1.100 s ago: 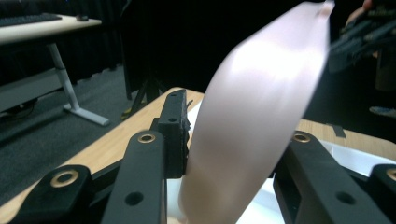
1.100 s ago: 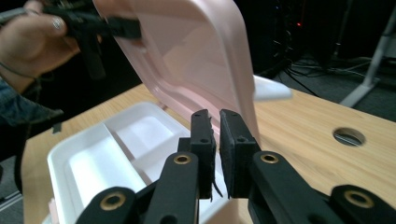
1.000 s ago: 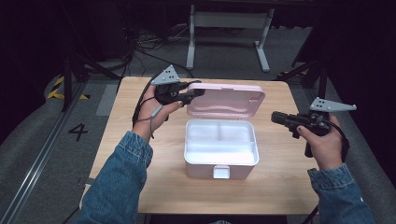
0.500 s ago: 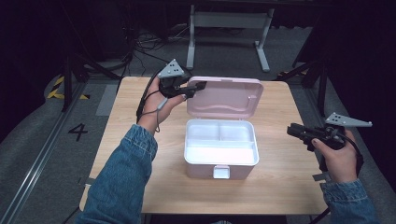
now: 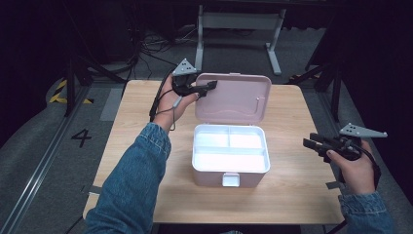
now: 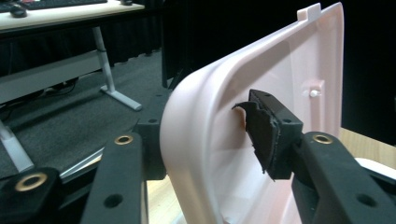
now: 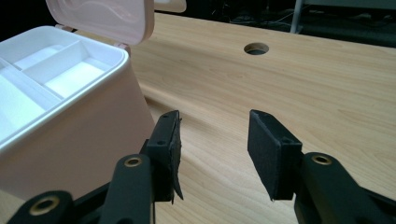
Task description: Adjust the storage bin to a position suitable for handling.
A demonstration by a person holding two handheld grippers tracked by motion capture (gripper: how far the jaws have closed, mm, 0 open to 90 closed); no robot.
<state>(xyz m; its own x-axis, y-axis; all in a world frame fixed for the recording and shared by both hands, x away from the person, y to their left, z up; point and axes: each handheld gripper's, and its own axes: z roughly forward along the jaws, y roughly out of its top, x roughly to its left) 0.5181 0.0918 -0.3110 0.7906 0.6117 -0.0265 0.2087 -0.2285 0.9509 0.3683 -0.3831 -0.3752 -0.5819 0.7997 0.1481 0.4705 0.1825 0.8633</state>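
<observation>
The right gripper (image 5: 314, 142) has dropped toward the table, its jaws opening on nothing, while the left gripper's (image 5: 210, 87) loosening jaws straddle the raised pink lid (image 5: 238, 97).

A black "4" (image 5: 81, 137) marks the grey floor (left of the table)

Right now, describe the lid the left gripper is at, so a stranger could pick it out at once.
On the wooden table stands a pale pink box with a white divided tray inside. The lid is the rounded pink panel hinged at the box's far edge and raised upright. The left gripper straddles its left rim, its jaws having just been opening; nothing else on the table stands upright.
</observation>
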